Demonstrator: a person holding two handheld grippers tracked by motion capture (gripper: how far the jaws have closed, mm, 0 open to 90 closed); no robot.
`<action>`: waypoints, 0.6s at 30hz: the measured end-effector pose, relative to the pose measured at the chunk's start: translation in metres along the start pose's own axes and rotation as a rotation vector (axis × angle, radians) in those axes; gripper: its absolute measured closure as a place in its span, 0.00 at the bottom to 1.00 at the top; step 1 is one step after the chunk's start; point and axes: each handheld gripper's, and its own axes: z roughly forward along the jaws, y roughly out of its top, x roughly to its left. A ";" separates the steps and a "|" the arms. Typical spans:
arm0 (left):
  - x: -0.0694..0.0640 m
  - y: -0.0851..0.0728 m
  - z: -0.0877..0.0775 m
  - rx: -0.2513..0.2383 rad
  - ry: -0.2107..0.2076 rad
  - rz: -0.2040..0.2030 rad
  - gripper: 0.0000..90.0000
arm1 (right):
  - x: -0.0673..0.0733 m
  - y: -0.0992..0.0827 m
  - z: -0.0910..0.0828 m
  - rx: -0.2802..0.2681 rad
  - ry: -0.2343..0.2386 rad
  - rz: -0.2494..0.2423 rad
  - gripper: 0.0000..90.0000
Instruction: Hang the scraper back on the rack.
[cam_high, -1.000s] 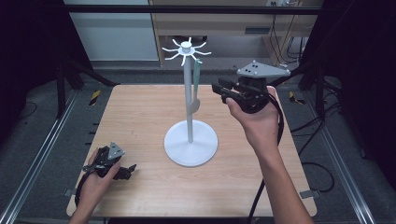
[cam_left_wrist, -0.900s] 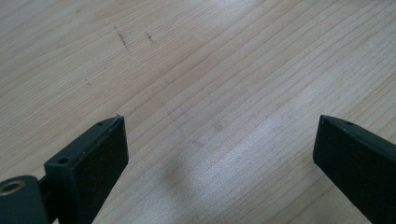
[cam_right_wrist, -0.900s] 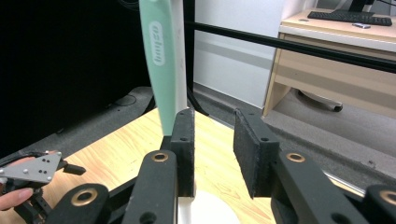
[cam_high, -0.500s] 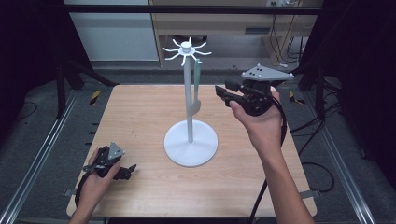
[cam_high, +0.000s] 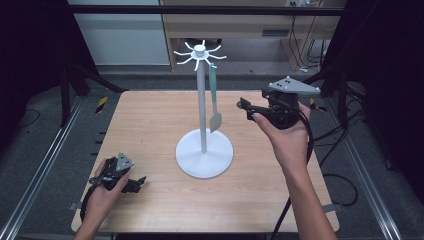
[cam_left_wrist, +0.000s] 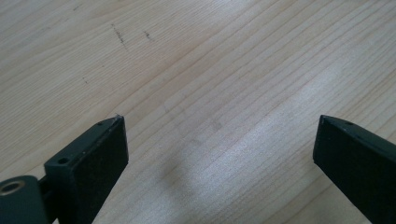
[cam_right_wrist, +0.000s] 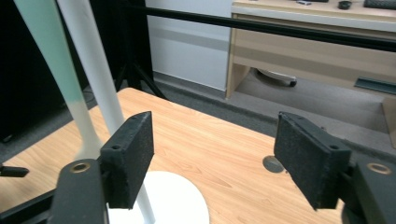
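Roughly, largest to smallest:
Table (cam_high: 150, 125): pale wood, bare apart from the stand near its middle.
Stand (cam_high: 203, 110): white, round flat base, thin upright pole, ring of short hooks at the top; probably light and top-heavy, so likely to tip under a sideways tug.
Spatula (cam_high: 214, 97): hanging from one hook by its handle end, just right of the pole, mint-green handle up, pale blade down, clear of the base.
Handling of spatula: judged light; handle stiff and smooth, maybe slippery; blade probably soft and bendy; free to swing on the hook.
Where to grip: mid handle, flat faces between the pads, then lifted up off the hook, not pulled sideways.
Right gripper (cam_high: 244, 105): held in the air right of the spatula, pointing at it, jaws just opened wide, nothing between them.
Left gripper (cam_high: 139, 181): resting low at the near left corner, jaws spread, only bare wood between.
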 end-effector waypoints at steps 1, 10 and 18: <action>0.000 0.000 0.000 0.000 0.000 0.001 0.03 | -0.001 -0.002 -0.001 0.002 -0.002 0.003 0.29; 0.000 0.000 0.000 0.001 0.002 0.000 0.03 | -0.008 -0.023 -0.005 0.013 -0.039 -0.005 0.18; 0.000 0.000 0.000 0.002 0.002 0.000 0.03 | -0.013 -0.044 -0.006 0.033 -0.034 -0.005 0.12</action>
